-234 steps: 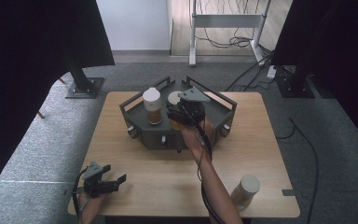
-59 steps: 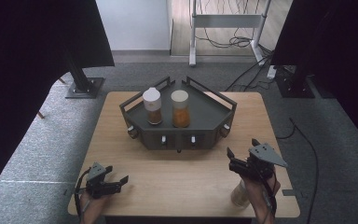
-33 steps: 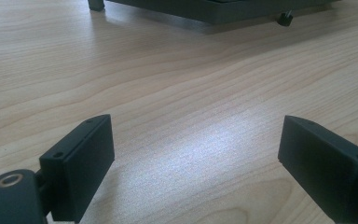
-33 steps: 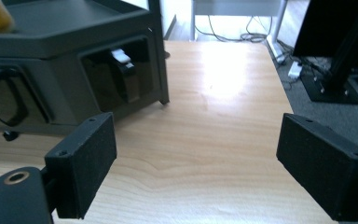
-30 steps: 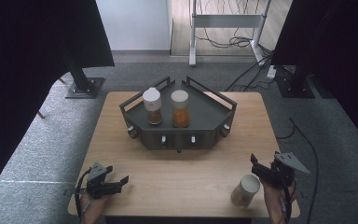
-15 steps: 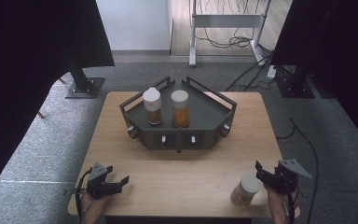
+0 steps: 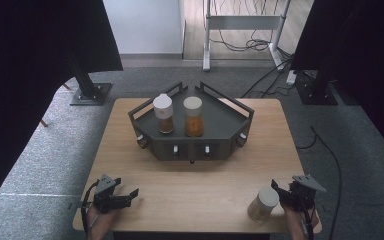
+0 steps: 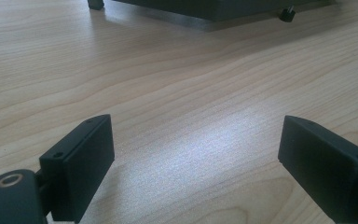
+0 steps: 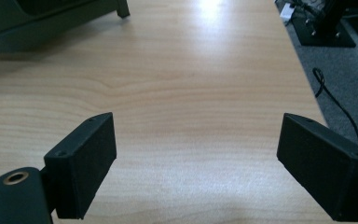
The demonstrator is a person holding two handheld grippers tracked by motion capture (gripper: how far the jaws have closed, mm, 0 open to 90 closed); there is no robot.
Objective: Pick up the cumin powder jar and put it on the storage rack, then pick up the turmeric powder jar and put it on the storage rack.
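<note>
A dark tray [image 7: 190,149] stands at the middle back of the wooden table [image 7: 195,185]. On it a white-lidded jar of brown contents [image 7: 163,114] stands upright beside a cream-lidded jar of orange contents [image 7: 193,116]. A third cream-lidded jar [image 7: 263,203] stands near the front right edge. My right gripper [image 7: 280,192] sits just right of that jar, low over the table. Its jaws are open in the right gripper view [image 9: 196,158], with bare wood between them. My left gripper [image 7: 128,196] rests at the front left, open and empty [image 8: 196,154].
The tray's dark front edge and a foot [image 8: 286,14] lie ahead of the left gripper. Grey carpet with a cable [image 9: 328,98] borders the table's right edge. Black stand bases [image 7: 91,92] and a white frame [image 7: 240,30] stand beyond the table.
My right gripper has sunk toward the table and drifted toward the front edge, beside the jar. The left gripper, the jars and the tray have kept still.
</note>
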